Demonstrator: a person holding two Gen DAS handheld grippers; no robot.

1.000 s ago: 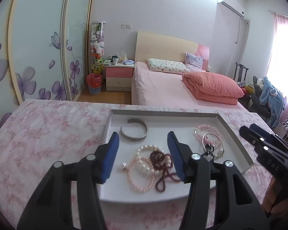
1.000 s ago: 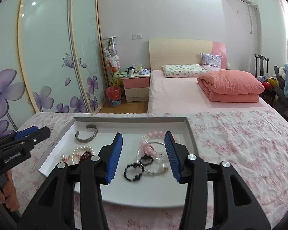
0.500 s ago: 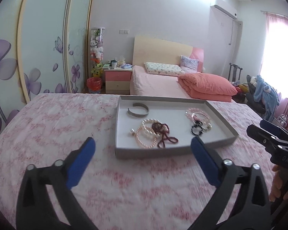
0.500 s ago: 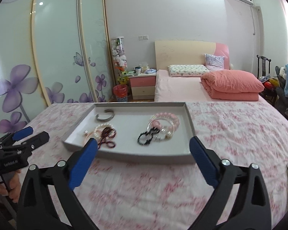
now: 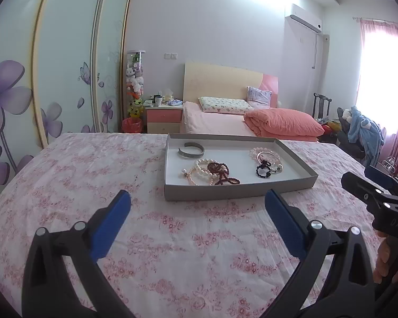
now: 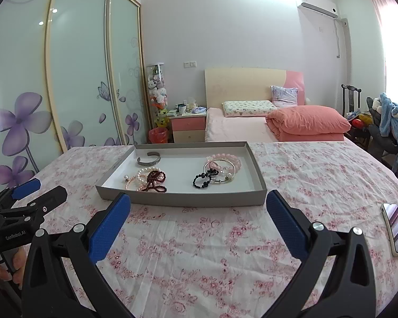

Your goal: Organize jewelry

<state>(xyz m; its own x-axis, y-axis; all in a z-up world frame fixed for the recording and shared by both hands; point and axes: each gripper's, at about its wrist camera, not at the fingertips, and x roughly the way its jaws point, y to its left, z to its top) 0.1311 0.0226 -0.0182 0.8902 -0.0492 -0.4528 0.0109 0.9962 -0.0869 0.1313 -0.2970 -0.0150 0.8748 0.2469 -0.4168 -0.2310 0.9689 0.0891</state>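
A shallow grey tray [image 5: 238,189] lies on the floral bedspread and holds the jewelry. In it are a silver cuff [image 5: 191,150], pearl bracelets [image 5: 199,175], a dark red bead string [image 5: 221,172], a black bead bracelet [image 5: 262,171] and a pink bead bracelet [image 5: 265,153]. My left gripper [image 5: 197,198] is open wide just short of the tray's near wall, holding nothing. My right gripper [image 6: 198,198] is also open wide and empty before the same tray [image 6: 183,198]. In that view the cuff [image 6: 149,158] sits back left and the black bracelet [image 6: 203,180] right of centre.
A phone [image 6: 396,228] lies on the bedspread to the right of the right gripper. Behind the spread stand a pink bed [image 6: 252,129], a nightstand [image 6: 188,127] and sliding wardrobe doors [image 6: 79,79]. A chair with clothes [image 6: 390,122] is at far right.
Both grippers have drawn back from over the tray to in front of it. Their jaws went from narrow to wide open. The jewelry stays in the tray.
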